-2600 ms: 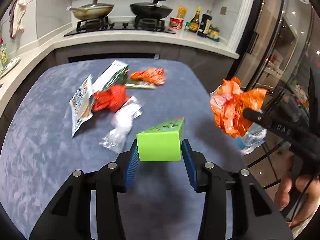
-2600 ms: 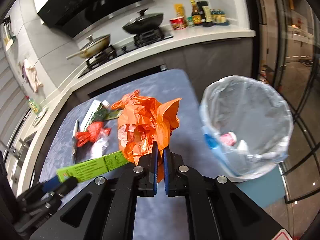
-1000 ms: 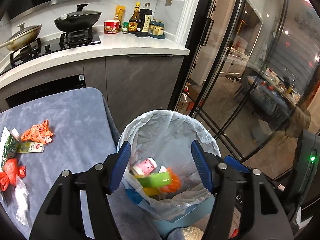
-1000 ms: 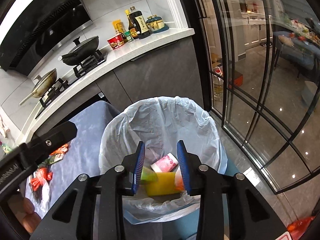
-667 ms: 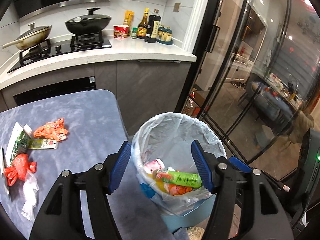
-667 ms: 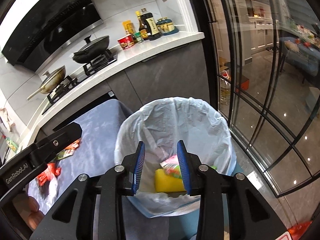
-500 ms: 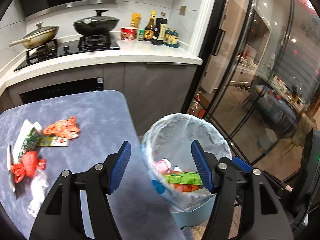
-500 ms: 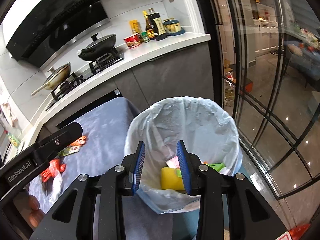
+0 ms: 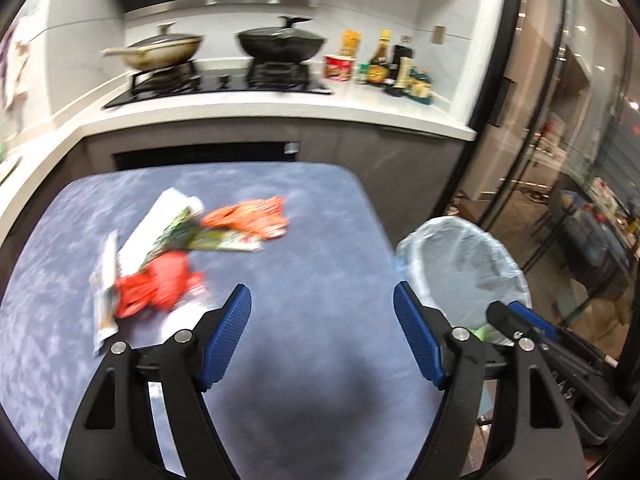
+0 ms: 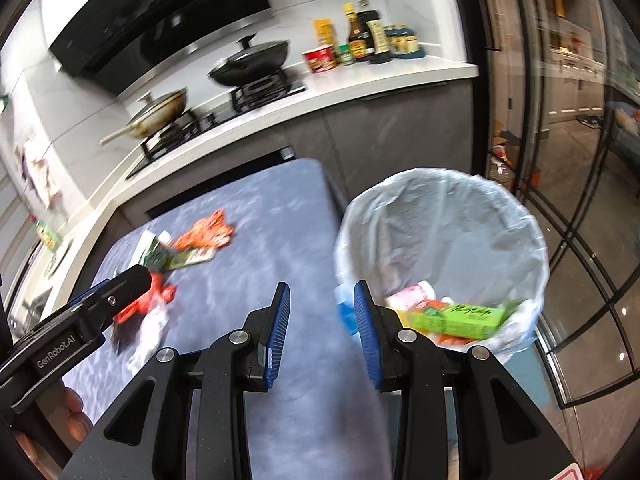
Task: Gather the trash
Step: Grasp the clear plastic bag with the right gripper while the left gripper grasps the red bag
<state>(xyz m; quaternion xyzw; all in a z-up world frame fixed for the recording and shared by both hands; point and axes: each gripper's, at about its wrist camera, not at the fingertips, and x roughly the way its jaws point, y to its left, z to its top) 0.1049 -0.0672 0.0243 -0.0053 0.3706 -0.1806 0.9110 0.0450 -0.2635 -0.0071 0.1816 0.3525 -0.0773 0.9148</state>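
Both hand-held grippers hang empty over the blue tabletop (image 9: 320,240), loose trash at frame left and the lined bin at frame right.

In the left wrist view, the white packet (image 9: 106,288) lies far left, the red wrapper (image 9: 160,284) just beside it, the green-printed packet (image 9: 172,228) above, and the orange wrapper (image 9: 252,220) nearer centre; blur hides which pieces touch. The left hand-held gripper (image 9: 322,332) sits at lower centre, jaws wide apart, nothing between them. In the right wrist view, the right hand-held gripper (image 10: 322,328) is spread too, holding nothing, at lower centre. At right, off the tabletop's edge, the bin (image 10: 440,184) holds a green box (image 10: 460,318) lying flat beside a pink-and-white cup (image 10: 410,295).
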